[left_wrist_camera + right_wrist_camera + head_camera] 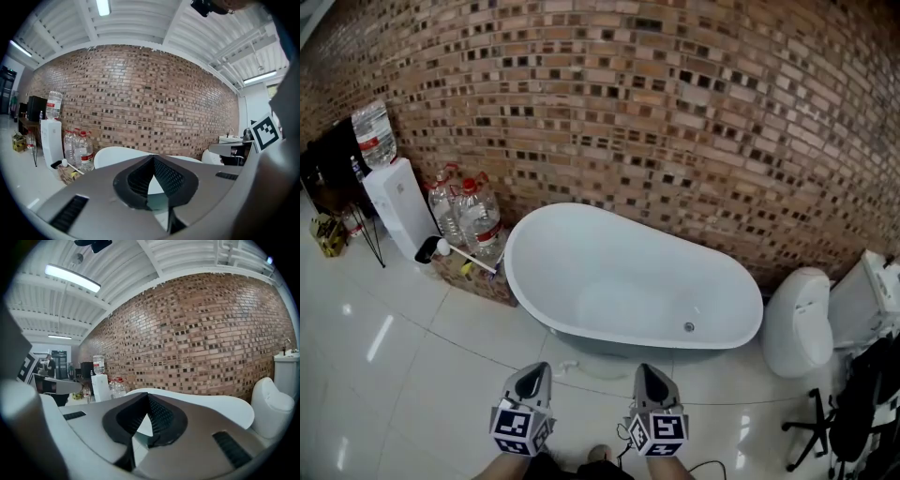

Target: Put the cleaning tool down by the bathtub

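Left gripper [532, 380] and right gripper [652, 380]: jaws together on both, nothing between them. Both are held low in front of the bathtub [619, 272], apparently idle. A white-handled tool [467, 258], likely the cleaning tool though too small to confirm, lies across a box [483, 281] just beside the bathtub's left end; the placing looks done. Bottles [478, 216] stand behind the box against the wall. Their red labels cannot be read; no other writing is legible.

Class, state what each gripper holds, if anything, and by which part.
Nothing is held: the left gripper and the right gripper both have their jaws closed together on nothing, short of the bathtub.
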